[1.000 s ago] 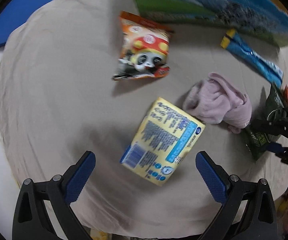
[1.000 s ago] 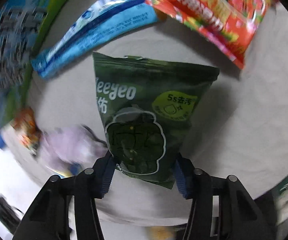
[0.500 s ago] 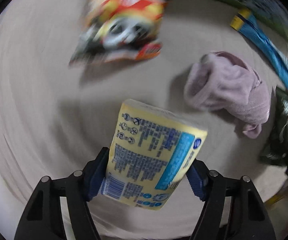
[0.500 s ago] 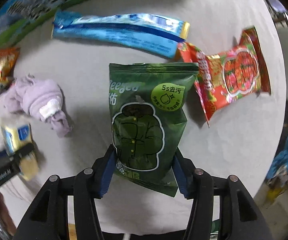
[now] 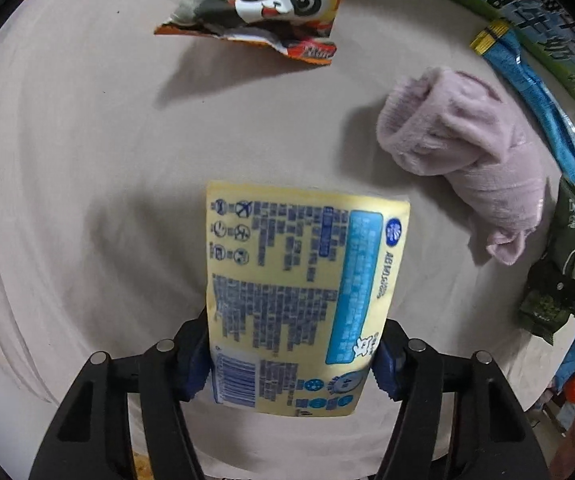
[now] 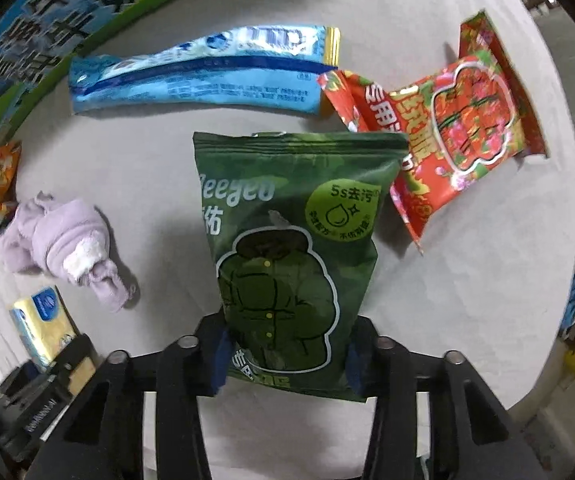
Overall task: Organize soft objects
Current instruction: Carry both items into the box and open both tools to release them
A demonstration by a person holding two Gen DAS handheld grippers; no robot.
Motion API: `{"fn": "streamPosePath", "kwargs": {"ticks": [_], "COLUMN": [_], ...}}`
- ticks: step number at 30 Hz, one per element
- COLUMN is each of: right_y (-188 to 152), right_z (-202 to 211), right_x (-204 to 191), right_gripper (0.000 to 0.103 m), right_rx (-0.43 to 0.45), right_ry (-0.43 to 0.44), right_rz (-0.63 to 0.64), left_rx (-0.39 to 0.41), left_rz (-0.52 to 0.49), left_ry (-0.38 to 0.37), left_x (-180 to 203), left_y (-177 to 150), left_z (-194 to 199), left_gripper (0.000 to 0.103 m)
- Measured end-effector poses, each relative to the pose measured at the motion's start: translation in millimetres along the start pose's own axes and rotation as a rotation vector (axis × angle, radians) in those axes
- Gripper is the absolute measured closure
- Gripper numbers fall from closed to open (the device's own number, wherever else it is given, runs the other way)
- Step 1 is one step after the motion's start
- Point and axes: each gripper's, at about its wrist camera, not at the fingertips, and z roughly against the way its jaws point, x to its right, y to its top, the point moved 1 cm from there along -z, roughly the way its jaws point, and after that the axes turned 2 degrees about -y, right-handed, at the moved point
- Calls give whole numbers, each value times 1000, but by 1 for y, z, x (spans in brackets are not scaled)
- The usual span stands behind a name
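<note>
My left gripper (image 5: 291,360) is shut on a yellow tissue pack (image 5: 299,296) and holds it above the beige cloth-covered table (image 5: 67,160). My right gripper (image 6: 287,352) is shut on a green wipes pouch (image 6: 291,248) and holds it above the table. A crumpled lilac sock (image 5: 471,152) lies right of the tissue pack; it also shows in the right wrist view (image 6: 63,240). The right gripper with the green pouch (image 5: 555,280) shows at the right edge of the left wrist view. The tissue pack (image 6: 43,328) shows at lower left in the right wrist view.
A panda snack bag (image 5: 267,4) lies at the far side. A long blue packet (image 6: 203,76) and a red packet (image 6: 447,136) lie beyond the green pouch. A blue-green carton (image 6: 47,28) stands along the back edge. The table edge curves near on the right.
My left gripper has closed on the yellow tissue pack and lifted it off the cloth. My right gripper has kept its hold on the green pouch and swung to face the red packet.
</note>
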Motion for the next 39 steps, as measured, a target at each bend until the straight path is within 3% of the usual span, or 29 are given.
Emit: {"fn": "streamPosePath", "kwargs": {"ticks": [4,9,14,19,23,29,32,39], "right_y": [-17,-37,-53,-69,-60,-37,-4,97], "right_z": [8,34,73,148,188,269,295,294], "right_x": [1,5,8,-1,4,7,7,-7], "right_gripper": [62,63,64,64,64,64,64,64], "right_rx": [13,53,110,187,257,358,408,433], "right_ry": [9,62,132,202,251,306,303,282], "right_rz": [25,63,100,146,181,233,256,263], "left_rx": [44,119,210,299,374,466,496,473], "left_rz": [0,-19,-57,-107,-119,-150,-150,-137], "left_ry": [10,9,-27,-53,-79,-110,-127,-146], "left_x": [-4,4,12,38,57,79,88,102], "left_y": [-12,-64,-96,-101,-94,-58,-21,82], "left_z": [37,85,146,215,256,321,339,325], "left_gripper": [41,41,41,41,41,41,41,41]}}
